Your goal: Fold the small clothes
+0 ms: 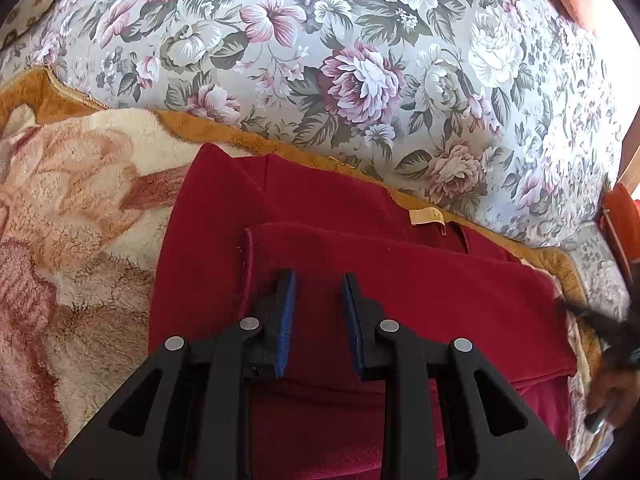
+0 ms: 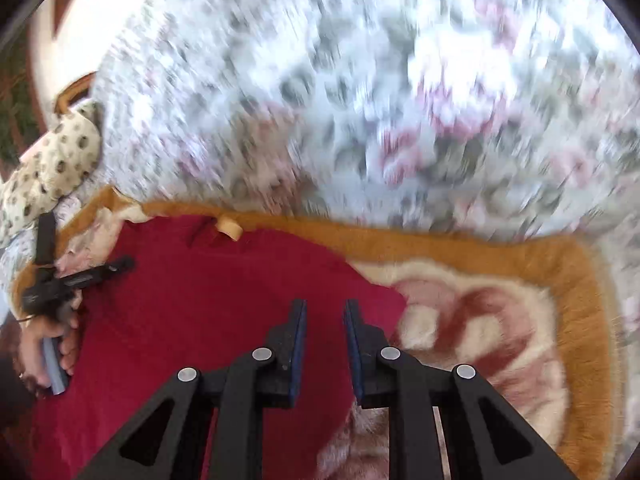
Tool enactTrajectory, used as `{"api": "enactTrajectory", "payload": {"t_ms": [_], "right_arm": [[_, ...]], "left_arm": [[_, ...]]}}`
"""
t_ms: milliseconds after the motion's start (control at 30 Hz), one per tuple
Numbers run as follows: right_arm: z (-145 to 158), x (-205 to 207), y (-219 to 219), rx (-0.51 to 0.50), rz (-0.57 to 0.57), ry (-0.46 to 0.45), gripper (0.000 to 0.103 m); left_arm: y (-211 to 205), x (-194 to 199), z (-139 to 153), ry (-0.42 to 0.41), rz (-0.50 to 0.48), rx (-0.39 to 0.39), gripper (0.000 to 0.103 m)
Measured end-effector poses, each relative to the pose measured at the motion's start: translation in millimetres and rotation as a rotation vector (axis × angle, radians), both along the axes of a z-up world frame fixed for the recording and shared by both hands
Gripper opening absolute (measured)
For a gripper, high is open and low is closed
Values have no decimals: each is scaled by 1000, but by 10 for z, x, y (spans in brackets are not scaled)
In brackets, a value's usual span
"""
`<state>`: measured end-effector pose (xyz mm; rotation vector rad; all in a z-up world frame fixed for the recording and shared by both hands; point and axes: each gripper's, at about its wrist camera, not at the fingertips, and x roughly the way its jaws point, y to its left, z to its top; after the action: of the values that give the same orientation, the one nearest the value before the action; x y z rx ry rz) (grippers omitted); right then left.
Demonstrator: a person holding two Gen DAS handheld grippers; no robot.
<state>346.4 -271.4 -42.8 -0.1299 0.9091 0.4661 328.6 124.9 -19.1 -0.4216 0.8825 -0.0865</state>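
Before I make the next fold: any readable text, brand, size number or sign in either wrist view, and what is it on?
No readable text in either view.
Tan neck label on the red garment: nothing legible on it in the left wrist view; in the right wrist view it curls over.
Floral bedspread and plush blanket: patterns only, no lettering.

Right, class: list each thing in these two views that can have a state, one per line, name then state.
red garment: partly folded, one flap laid across, flat on the blanket.
garment label: exposed, facing up.
plush blanket: spread flat under the garment.
left gripper: jaws slightly apart, nothing between them.
right gripper: jaws slightly apart, empty, over the garment's edge.
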Motion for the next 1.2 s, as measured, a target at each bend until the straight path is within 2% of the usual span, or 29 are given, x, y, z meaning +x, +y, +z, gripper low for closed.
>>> {"api": "enactTrajectory", "payload": {"t_ms": [33, 100, 300, 400, 433, 467, 500, 533, 567, 633, 667, 733, 767, 800, 833, 867, 900, 933, 967, 1067, 1167, 1200], "right_arm": [[-54, -35, 7, 3, -6, -44, 18], [-32, -62, 11, -1, -14, -52, 21], [121, 74, -60, 33, -62, 84, 24], [389, 27, -88, 88, -159, -101, 27], [362, 99, -60, 95, -186, -96, 30], [243, 169, -18, 66, -197, -36, 35], [51, 254, 29, 13, -202, 67, 36], [-20, 246, 67, -3, -196, 60, 37], [48, 203, 121, -39, -181, 4, 38], [128, 146, 169, -68, -197, 24, 38], [215, 53, 181, -33, -188, 7, 38], [392, -271, 208, 35, -143, -84, 38], [394, -401, 250, 31, -122, -99, 38], [332, -475, 286, 10, -106, -87, 40], [130, -506, 338, -53, -81, -17, 42], [-17, -529, 380, -111, -66, 14, 45], [59, -617, 398, -121, -75, -61, 44], [142, -685, 438, -165, -109, -57, 44], [264, -804, 461, -159, -147, -39, 44], [628, -1376, 442, 25, -118, -112, 44], [682, -1973, 549, 50, -41, -125, 44], [655, -2171, 546, 38, -23, -132, 44]], "left_arm": [[5, 1, -4, 0, 0, -4, 22], [12, 0, -11, -4, 3, -14, 22], [39, -4, -26, -12, 8, -47, 22], [55, -5, -34, -16, 9, -61, 22], [56, -3, -35, -16, 9, -63, 22], [59, -2, -36, -16, 9, -67, 22], [61, -2, -38, -16, 9, -69, 22], [61, -2, -39, -15, 9, -70, 22], [63, -2, -34, -16, 9, -71, 22], [60, -1, -36, -15, 10, -71, 22], [55, 4, -37, -14, 9, -67, 22], [56, -2, -39, -14, 9, -64, 22], [56, -4, -39, -14, 9, -63, 22], [52, -3, -40, -14, 8, -63, 22], [45, 2, -38, -12, 8, -59, 22], [42, 2, -39, -10, 6, -55, 22], [36, 7, -35, -7, 4, -50, 22], [36, 10, -30, -4, 3, -48, 22], [44, 14, -27, -2, 0, -54, 22], [79, 26, 28, 43, 8, -81, 22], [126, -84, 155, 158, 46, -138, 26], [142, -178, 226, 184, 46, -168, 36]]}}
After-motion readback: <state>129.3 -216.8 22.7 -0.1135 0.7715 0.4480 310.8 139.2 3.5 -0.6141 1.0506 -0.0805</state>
